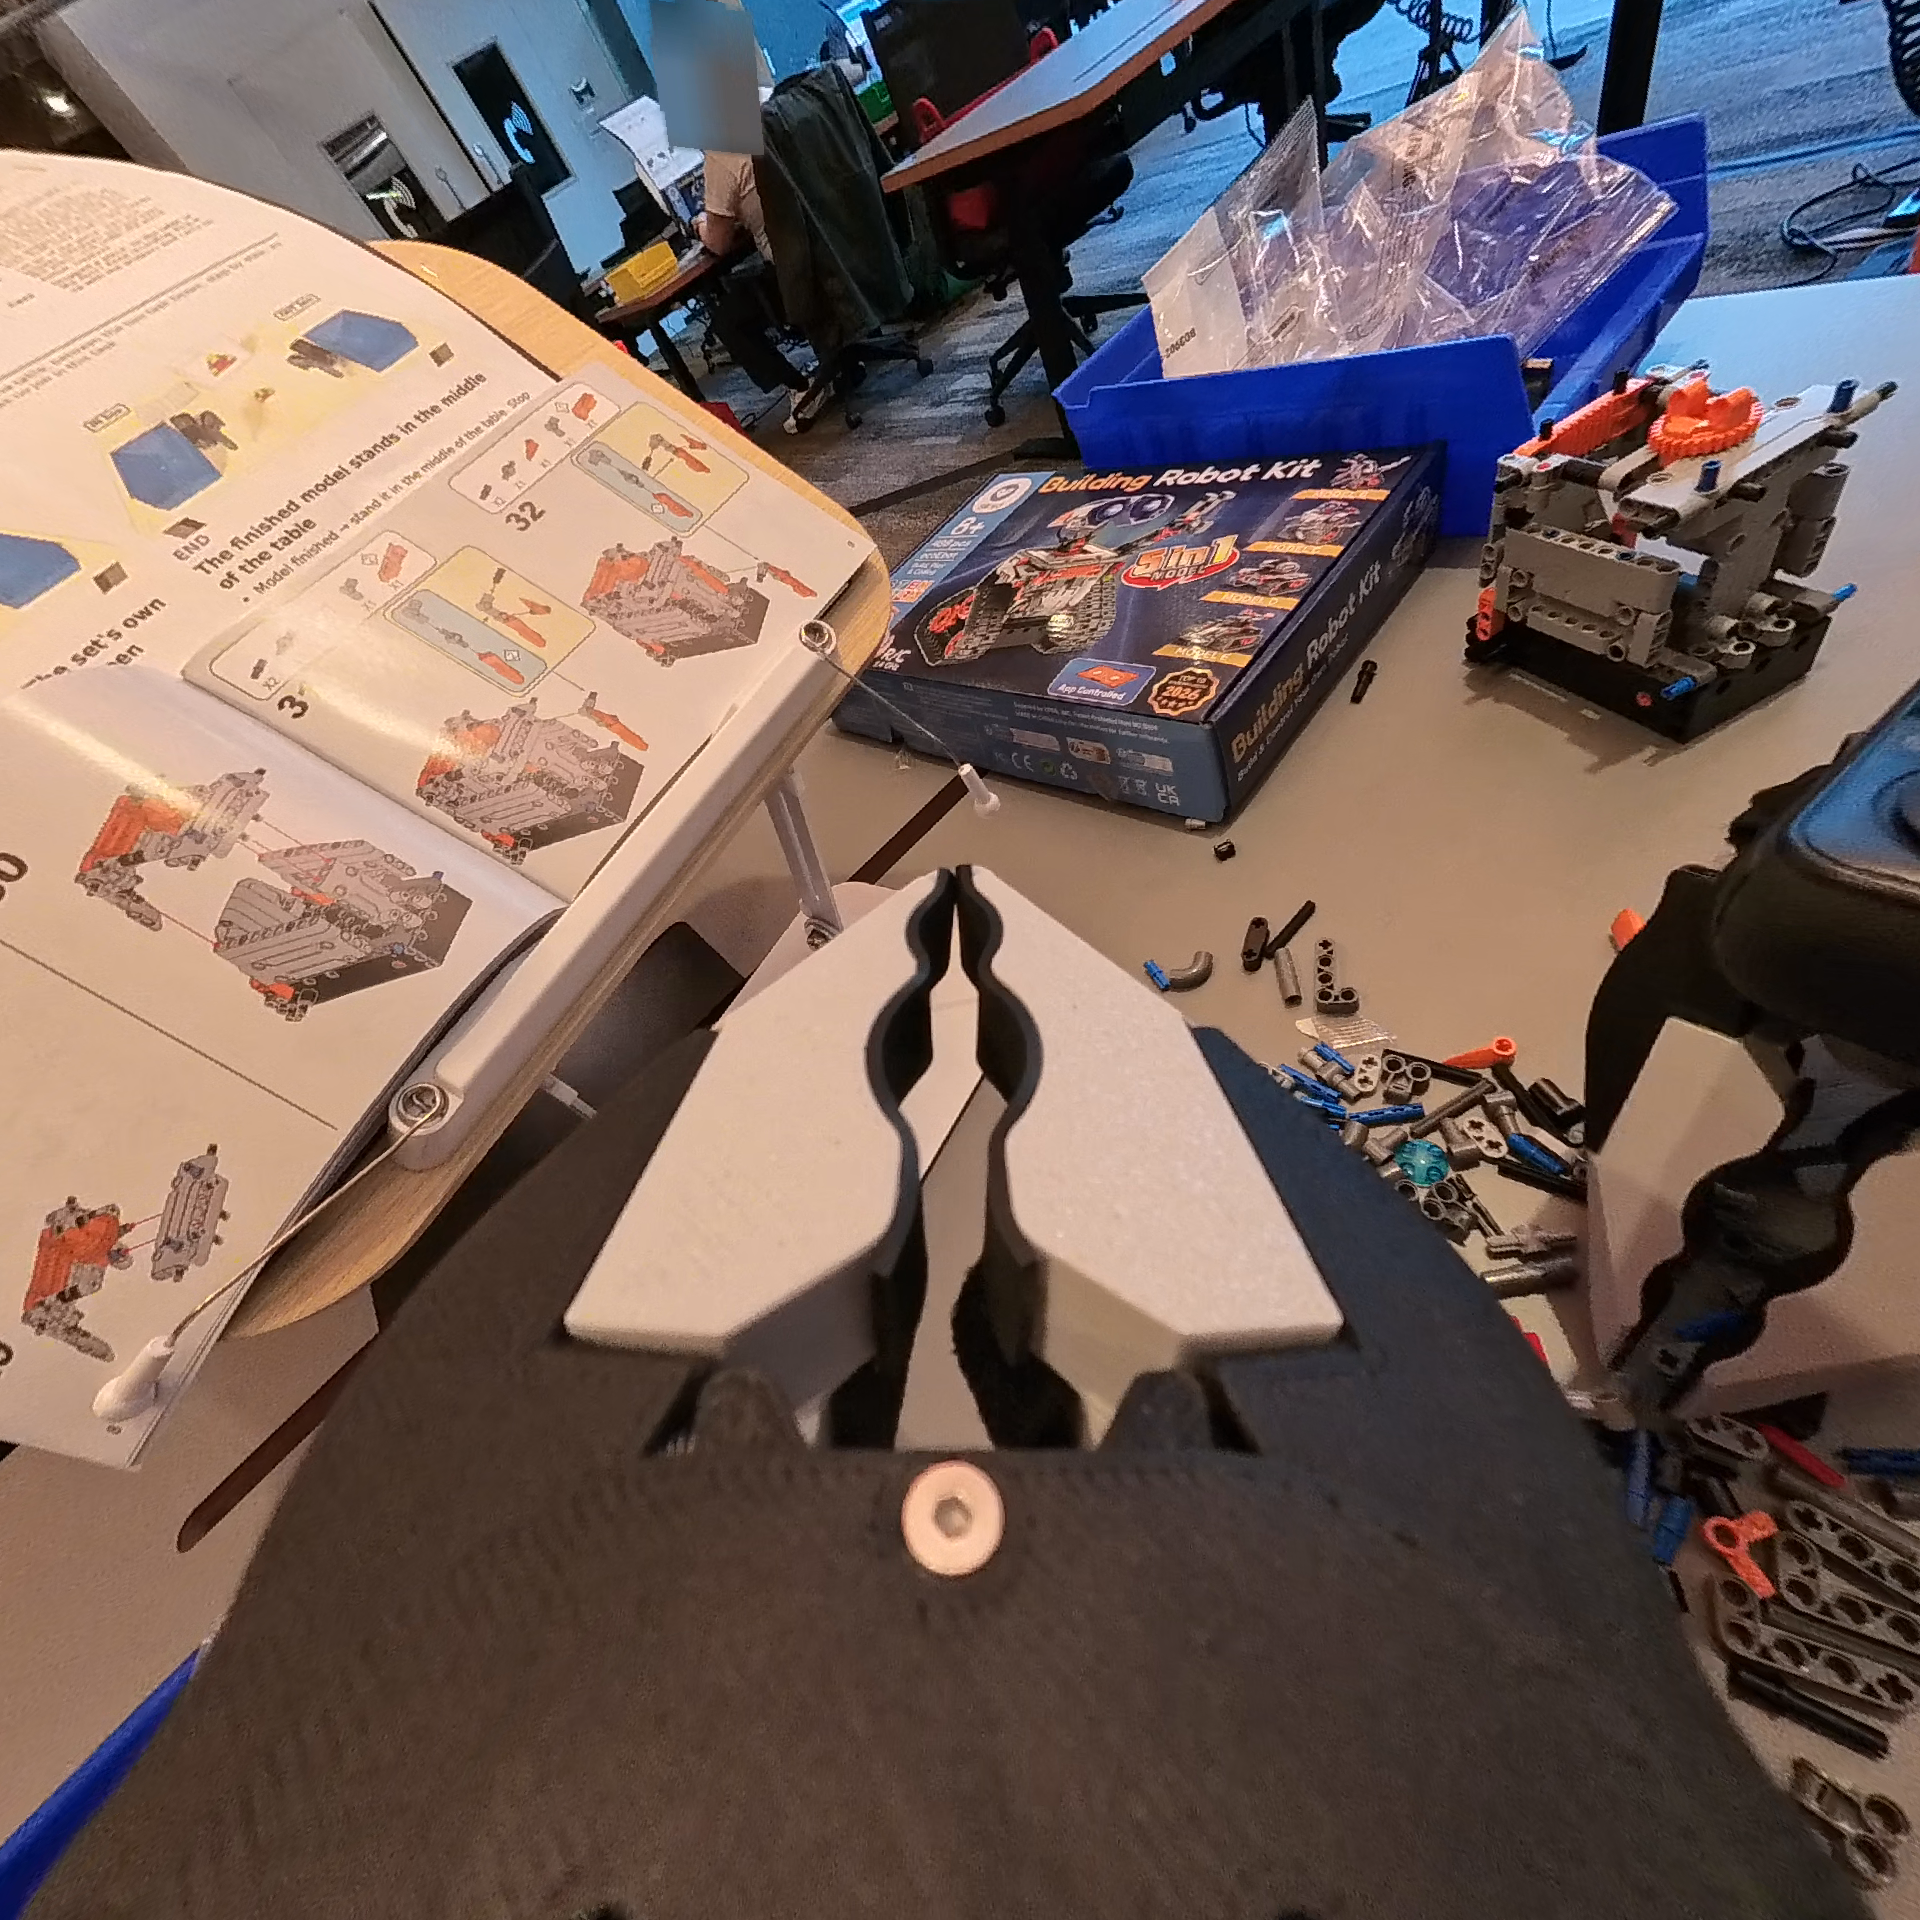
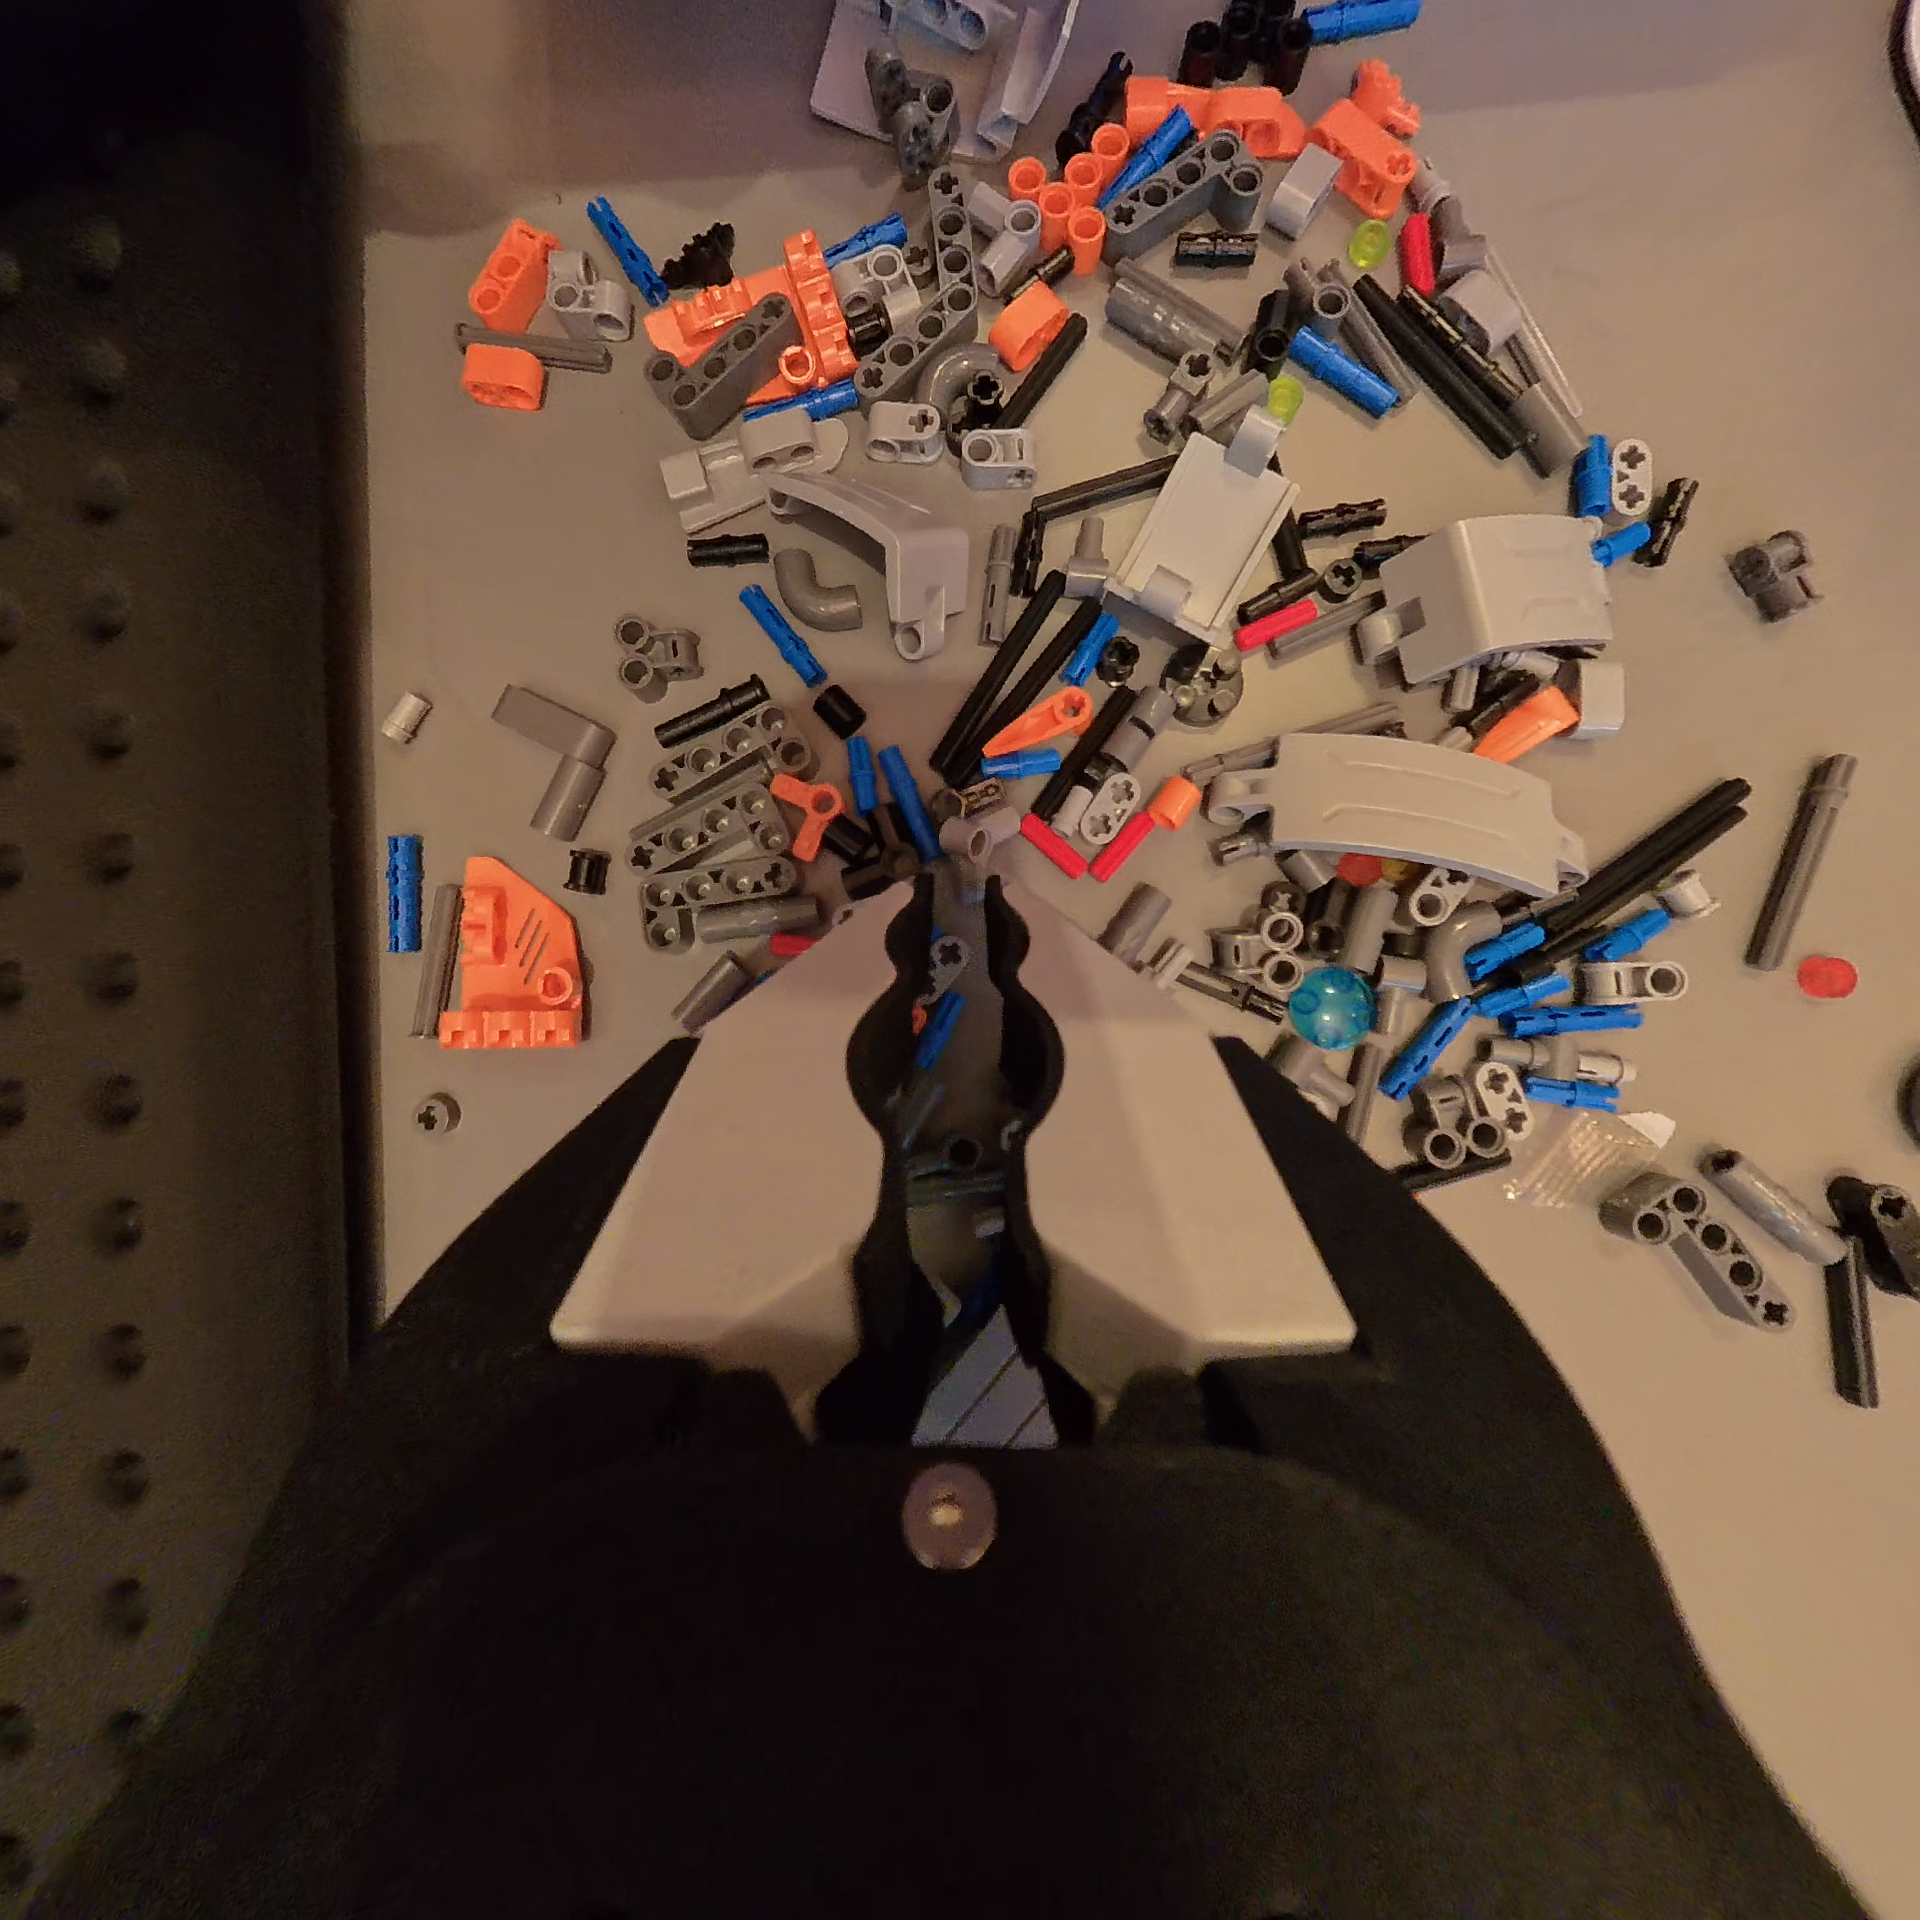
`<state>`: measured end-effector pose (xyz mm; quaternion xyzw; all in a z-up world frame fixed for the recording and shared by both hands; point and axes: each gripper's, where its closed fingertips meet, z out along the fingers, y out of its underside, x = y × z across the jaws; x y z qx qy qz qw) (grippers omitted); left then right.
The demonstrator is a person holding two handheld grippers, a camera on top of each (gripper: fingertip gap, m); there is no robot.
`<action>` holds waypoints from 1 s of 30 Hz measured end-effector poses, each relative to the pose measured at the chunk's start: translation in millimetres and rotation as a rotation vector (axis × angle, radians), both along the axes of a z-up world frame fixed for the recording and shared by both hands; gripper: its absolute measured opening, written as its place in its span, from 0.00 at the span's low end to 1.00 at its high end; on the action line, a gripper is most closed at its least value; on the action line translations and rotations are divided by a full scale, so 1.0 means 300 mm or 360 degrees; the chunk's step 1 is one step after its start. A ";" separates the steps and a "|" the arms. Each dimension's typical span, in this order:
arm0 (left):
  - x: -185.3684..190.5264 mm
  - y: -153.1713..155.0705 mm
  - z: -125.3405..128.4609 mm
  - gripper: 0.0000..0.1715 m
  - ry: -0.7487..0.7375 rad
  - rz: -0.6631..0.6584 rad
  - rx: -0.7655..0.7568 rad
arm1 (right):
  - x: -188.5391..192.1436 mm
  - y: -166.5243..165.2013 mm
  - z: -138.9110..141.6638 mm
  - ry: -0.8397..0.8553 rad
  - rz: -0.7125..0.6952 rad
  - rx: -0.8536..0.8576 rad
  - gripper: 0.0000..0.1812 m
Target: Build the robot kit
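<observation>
My left gripper [image 1: 956,878] is shut and empty, held above the table beside an open instruction booklet [image 1: 343,644] on a stand. My right gripper [image 2: 956,883] points down into a pile of small building parts [image 2: 1143,644] in grey, black, blue and orange. Its jaws stand a narrow gap apart. A small grey cross-hole connector [image 2: 948,956] shows in that gap, and I cannot tell whether it is gripped. The right gripper also shows in the left wrist view [image 1: 1652,1382], tips in the pile. A half-built grey and orange model [image 1: 1652,561] stands farther back.
A dark blue kit box [image 1: 1132,623] lies flat behind the loose parts. A blue bin [image 1: 1299,416] holding clear plastic bags stands at the back. A dark studded plate [image 2: 156,727] borders the pile on the left. A seated person and desks are far behind. The dark studded plate [image 2: 156,727] is about 15 centimetres from my right fingertips and 30 centimetres from my left.
</observation>
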<state>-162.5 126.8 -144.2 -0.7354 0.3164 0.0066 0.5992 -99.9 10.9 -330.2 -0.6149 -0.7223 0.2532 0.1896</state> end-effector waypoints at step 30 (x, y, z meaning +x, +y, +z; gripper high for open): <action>0.007 0.004 -0.015 0.00 0.0021 -0.0004 -0.0018 | 0.003 -0.011 0.005 0.0019 0.0031 -0.0011 0.04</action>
